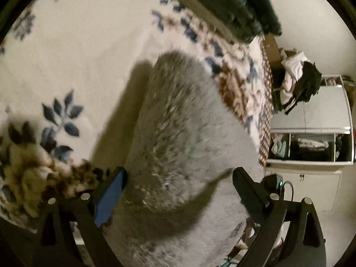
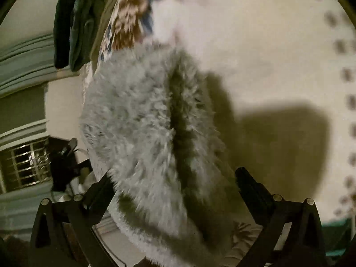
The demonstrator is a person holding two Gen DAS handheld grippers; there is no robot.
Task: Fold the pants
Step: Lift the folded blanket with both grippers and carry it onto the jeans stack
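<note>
Pants [image 1: 178,133] of pale grey, long-piled fleece lie on a bed covered by a cream blanket [image 1: 73,44] printed with blue leaves and brown flowers. In the left wrist view they stretch as one long shaggy strip from the near edge of the bed toward its far side, close beside the blanket's patterned border, and throw a dark shadow on the cream cloth to their left. In the right wrist view a deep dark crease runs lengthwise down the fleece, with the pile standing up on either side of it.

Left gripper [image 1: 178,184] hangs over the near end of the strip with its two fingers spread wide; the fleece shows between them, but neither finger is closed on it. Right gripper [image 2: 175,187] is likewise wide open, its fingers flanking the fluffy cloth without pinching it; whether the tips touch the pile is lost in the blur.

Past the bed's far edge stand a white cabinet [image 1: 311,120] and a heap of clothes [image 1: 298,80]. A barred window [image 2: 24,164] shows in the right wrist view.
</note>
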